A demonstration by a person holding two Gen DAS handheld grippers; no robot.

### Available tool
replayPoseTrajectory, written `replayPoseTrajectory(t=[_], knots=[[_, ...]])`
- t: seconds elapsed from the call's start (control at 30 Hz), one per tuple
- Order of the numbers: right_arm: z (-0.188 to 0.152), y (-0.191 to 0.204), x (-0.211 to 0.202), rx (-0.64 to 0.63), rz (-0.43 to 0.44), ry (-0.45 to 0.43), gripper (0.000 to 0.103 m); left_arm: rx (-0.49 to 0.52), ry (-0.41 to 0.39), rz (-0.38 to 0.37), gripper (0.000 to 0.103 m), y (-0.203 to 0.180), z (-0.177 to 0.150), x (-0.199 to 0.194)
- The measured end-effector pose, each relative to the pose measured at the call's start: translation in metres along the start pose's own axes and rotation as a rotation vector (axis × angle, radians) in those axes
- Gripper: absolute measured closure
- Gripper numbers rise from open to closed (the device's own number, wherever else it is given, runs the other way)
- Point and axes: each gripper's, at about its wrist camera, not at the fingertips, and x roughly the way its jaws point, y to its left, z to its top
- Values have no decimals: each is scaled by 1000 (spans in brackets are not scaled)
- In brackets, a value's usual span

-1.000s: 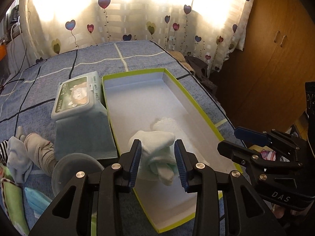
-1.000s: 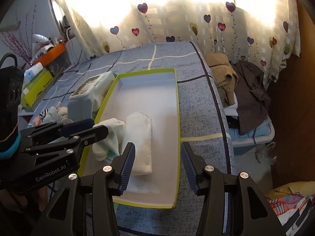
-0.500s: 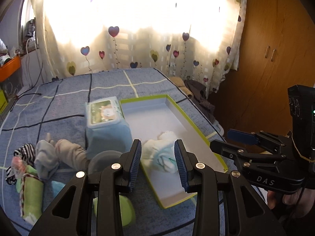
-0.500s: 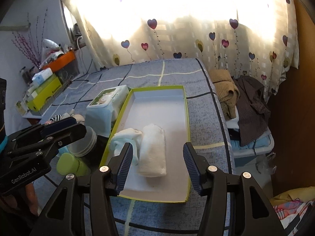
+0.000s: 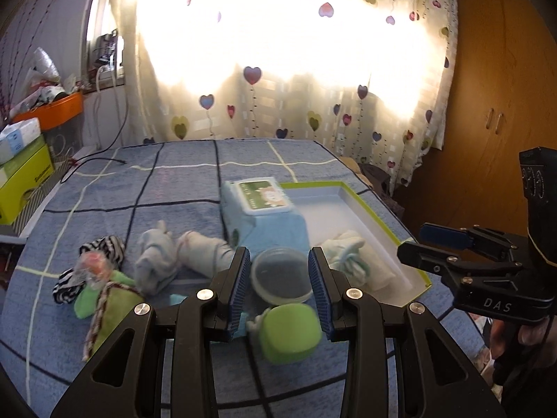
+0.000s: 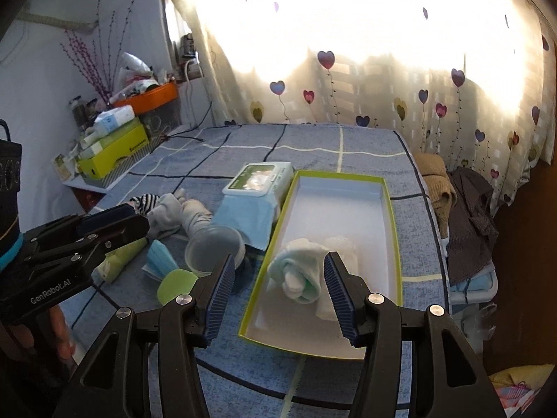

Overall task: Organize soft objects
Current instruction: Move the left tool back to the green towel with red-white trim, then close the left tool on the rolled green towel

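Observation:
A green-rimmed white box (image 6: 390,209) (image 5: 372,224) lies on the bed. In it lie a pale green-white sock bundle (image 6: 299,271) (image 5: 344,254) and a white rolled cloth (image 6: 343,245). Left of the box lie grey socks (image 5: 155,261) (image 6: 174,214), a striped sock (image 5: 104,249), a green soft toy (image 5: 115,299) and a green ball (image 5: 290,329). My left gripper (image 5: 280,294) is open and empty, raised above the ball and a plastic cup (image 5: 282,275). My right gripper (image 6: 276,297) is open and empty, above the box's near end.
A wipes pack (image 5: 263,216) (image 6: 254,191) stands next to the box. A blue face mask (image 6: 160,261) lies by the cup (image 6: 212,247). Clothes (image 6: 466,209) pile beside the bed on the right. Boxes (image 6: 111,149) sit on a shelf at the left.
Both grippers pulled back and up from the box. The left one let go of the sock bundle, which lies in the box, and swung left over the cup and ball.

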Motion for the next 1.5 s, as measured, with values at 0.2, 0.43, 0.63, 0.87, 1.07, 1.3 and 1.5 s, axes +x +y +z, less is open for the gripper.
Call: replayPoseTrajectory(t=[0.2, 0.43, 0.63, 0.87, 1.07, 1.3, 1.5], knots=[[2, 31, 2, -59, 44, -2, 50, -54, -6, 45, 67, 31, -15, -14], [2, 56, 4, -112, 94, -2, 50, -110, -9, 100, 67, 62, -31, -28], [-2, 68, 7, -137, 122, 4, 50, -156, 5, 150, 67, 89, -46, -33], [0, 79, 15, -164, 144, 17, 50, -194, 11, 210, 67, 119, -56, -39], [3, 86, 22, -179, 159, 26, 50, -213, 33, 228, 67, 136, -59, -31], [7, 94, 32, -203, 171, 41, 50, -203, 71, 216, 67, 142, -62, -16], [10, 99, 43, -216, 183, 59, 50, -192, 126, 196, 58, 150, -67, -1]])
